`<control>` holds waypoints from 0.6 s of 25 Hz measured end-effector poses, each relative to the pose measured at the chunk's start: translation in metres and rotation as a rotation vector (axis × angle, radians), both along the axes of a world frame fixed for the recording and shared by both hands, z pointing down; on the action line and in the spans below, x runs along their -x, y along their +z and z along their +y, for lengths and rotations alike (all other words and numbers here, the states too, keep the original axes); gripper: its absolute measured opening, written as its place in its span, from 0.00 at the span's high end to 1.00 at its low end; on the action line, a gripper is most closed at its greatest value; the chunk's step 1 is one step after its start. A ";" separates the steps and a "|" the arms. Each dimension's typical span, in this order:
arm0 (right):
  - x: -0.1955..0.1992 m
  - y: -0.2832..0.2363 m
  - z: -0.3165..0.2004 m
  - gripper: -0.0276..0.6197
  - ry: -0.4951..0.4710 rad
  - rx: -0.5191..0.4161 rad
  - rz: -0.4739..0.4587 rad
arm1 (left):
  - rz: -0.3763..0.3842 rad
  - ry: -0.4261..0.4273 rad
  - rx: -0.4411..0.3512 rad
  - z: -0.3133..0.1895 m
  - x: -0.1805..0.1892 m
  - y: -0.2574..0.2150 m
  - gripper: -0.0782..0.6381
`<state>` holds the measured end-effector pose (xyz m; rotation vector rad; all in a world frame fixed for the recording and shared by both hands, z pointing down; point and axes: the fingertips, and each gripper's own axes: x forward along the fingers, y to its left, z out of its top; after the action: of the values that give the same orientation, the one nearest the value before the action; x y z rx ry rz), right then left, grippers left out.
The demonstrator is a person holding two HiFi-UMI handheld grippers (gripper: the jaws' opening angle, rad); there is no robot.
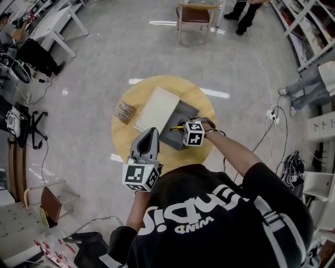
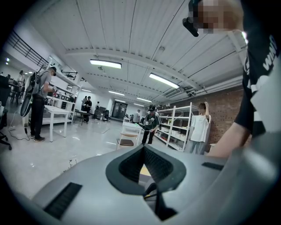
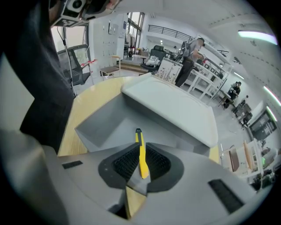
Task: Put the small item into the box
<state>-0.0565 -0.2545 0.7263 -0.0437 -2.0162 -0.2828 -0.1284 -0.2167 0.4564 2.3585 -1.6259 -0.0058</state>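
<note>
A yellow utility knife (image 3: pixel 141 151) is pinched between the jaws of my right gripper (image 3: pixel 141 166), blade end pointing forward. It hangs over the open grey box (image 3: pixel 107 125), whose pale lid (image 3: pixel 175 110) stands tilted up at the far side. From the head view the right gripper (image 1: pixel 179 127) reaches over the box (image 1: pixel 180 112) on the round wooden table (image 1: pixel 123 137), the knife (image 1: pixel 176 127) poking out left. My left gripper (image 1: pixel 148 135) is raised near the table's front edge, away from the box. Its jaws (image 2: pixel 144 166) stand together with nothing held.
A small brown cardboard packet (image 1: pixel 125 112) lies at the table's left side beside the lid (image 1: pixel 157 109). A chair (image 1: pixel 196 15) stands beyond the table, with people's legs near it. Cables and a power strip (image 1: pixel 272 115) run over the floor at right; shelves line the right.
</note>
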 end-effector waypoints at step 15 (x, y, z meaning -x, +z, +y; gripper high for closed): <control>0.003 -0.103 -0.004 0.95 0.177 -0.059 -0.303 | 0.004 0.057 -0.025 0.005 -0.016 -0.007 0.88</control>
<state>-0.0593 -0.2580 0.6232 0.2264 -2.2930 -0.2464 -0.1126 -0.2114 0.4496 2.4206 -1.5652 -0.0200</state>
